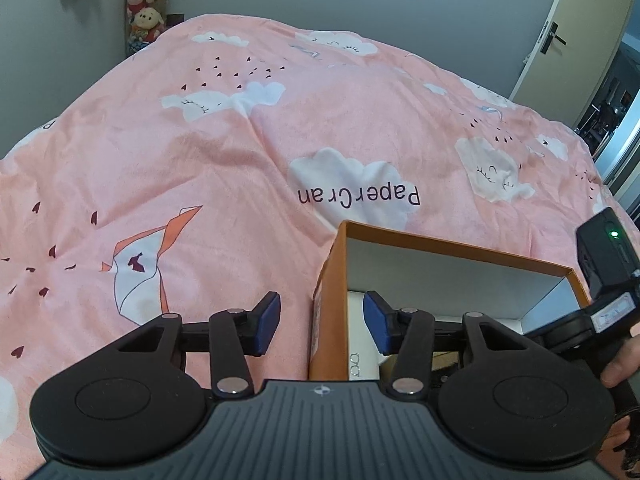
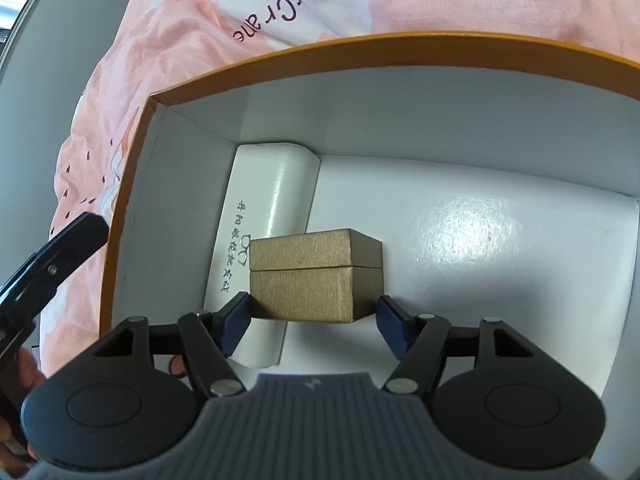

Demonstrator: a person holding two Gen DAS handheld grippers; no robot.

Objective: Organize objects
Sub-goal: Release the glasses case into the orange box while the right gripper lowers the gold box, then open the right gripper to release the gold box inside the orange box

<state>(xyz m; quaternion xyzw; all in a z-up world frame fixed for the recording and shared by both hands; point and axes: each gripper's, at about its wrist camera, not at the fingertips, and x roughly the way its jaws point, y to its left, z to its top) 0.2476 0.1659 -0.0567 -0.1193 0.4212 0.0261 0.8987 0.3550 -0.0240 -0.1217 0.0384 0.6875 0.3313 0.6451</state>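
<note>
- Left wrist view: the left gripper (image 1: 322,322) hangs with its blue-padded jaws spread wide and holding nothing, straddling the near left wall of an orange cardboard box with a white interior (image 1: 452,249).
- The box sits on a pink bedspread printed with white clouds and paper cranes (image 1: 224,160). A row of plush toys (image 1: 145,8) hangs in the far corner of the grey wall.
- Right wrist view: the right gripper (image 2: 314,322) reaches down into the orange box (image 2: 132,184), jaws parted on either side of a small tan lidded cardboard box (image 2: 308,276); whether the pads touch it I cannot tell.
- The tan box rests partly on a white glasses case with printed characters (image 2: 272,200) lying along the box's left inner wall.
</note>
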